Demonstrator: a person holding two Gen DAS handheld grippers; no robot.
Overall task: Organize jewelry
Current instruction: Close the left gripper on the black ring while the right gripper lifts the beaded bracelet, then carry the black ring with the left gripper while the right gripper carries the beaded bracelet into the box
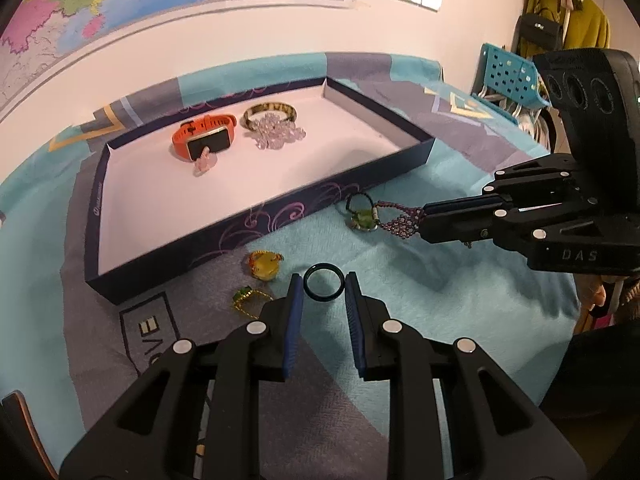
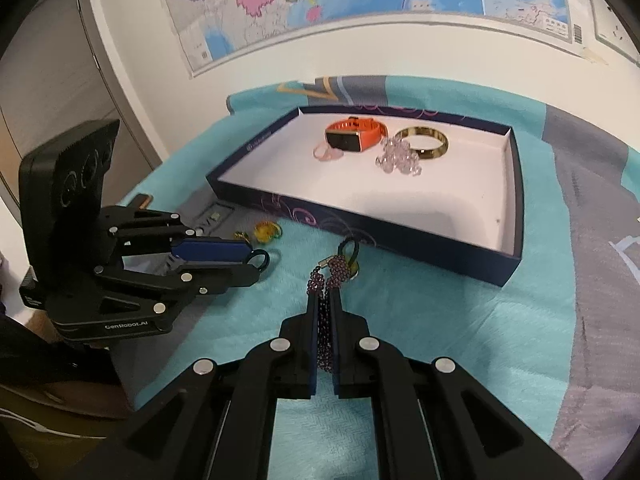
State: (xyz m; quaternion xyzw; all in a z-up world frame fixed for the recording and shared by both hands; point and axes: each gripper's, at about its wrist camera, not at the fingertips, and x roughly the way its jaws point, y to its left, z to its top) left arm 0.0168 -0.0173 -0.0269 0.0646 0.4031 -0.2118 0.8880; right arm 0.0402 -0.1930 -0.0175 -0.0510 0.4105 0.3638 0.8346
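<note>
Here the left gripper (image 1: 323, 285) fingers pinch a dark ring (image 1: 323, 276) near the tray (image 1: 256, 220), right gripper (image 2: 323, 300) fingers closed on a purple beaded bracelet (image 2: 325, 276).

Two close, down-tilted views sharing tray (image 1: 256, 216)

A teal-and-grey patterned cloth (image 1: 420, 300) covers the surface. On it lie a shallow dark box lid (image 1: 280, 216) toward the far edge, and nearer, a yellow ring (image 1: 264, 266), a green-stoned ring (image 1: 246, 300), a dark ring (image 1: 323, 282) and a green pendant (image 1: 364, 218).
</note>
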